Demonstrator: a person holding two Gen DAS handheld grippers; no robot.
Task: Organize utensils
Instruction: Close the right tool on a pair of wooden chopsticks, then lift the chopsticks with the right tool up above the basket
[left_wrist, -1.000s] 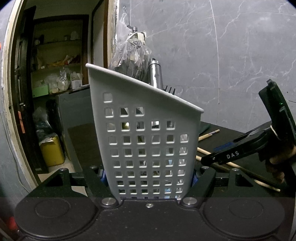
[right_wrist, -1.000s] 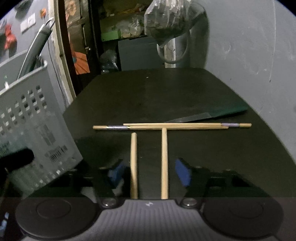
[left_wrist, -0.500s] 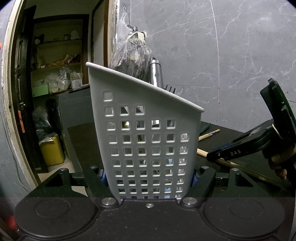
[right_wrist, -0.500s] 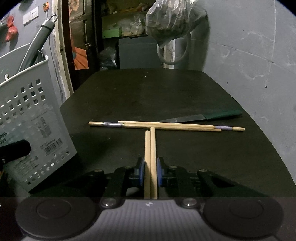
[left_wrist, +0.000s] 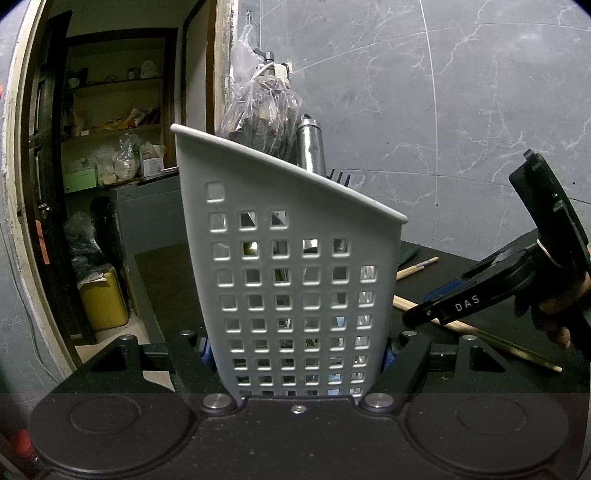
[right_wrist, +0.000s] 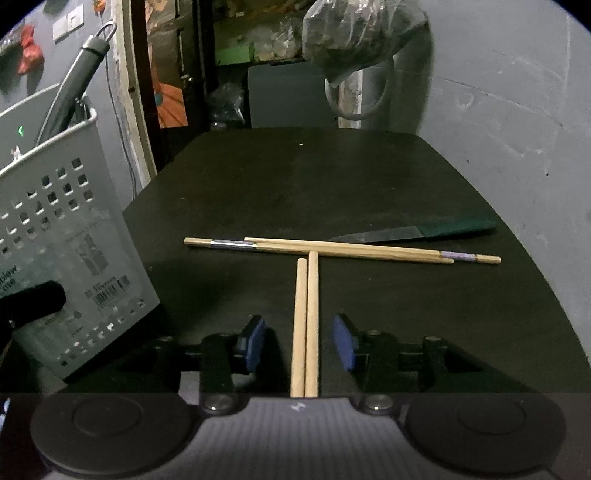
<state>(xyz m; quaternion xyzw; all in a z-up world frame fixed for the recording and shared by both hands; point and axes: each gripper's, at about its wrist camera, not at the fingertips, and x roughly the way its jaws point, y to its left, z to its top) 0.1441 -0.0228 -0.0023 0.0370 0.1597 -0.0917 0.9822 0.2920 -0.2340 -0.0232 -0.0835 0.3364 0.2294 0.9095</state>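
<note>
The left gripper (left_wrist: 295, 354) is clamped on a grey plastic caddy (left_wrist: 295, 280), its blue pads pressed to both sides of the narrow perforated wall. The caddy is a tall, slant-topped bin punched with rows of small square holes; a round steel handle (left_wrist: 311, 147) and dark fork tines (left_wrist: 338, 176) stick up past its smooth rim. It stands on a matte black table (right_wrist: 332, 184). The right gripper (right_wrist: 300, 341) has just been opening: its blue pads stand clear on either side of two pale wooden chopsticks (right_wrist: 306, 325), which lie side by side between the jaws, untouched, pointing away across the table. Their far tips meet a second pair of chopsticks (right_wrist: 343, 251), slim round sticks with purple bands, lying crosswise. Just beyond those rests a knife (right_wrist: 406, 232) with a flat grey blade and a dark green handle. A crinkled plastic bag (right_wrist: 358, 33) hangs against the grey marbled wall (left_wrist: 443, 110).
</note>
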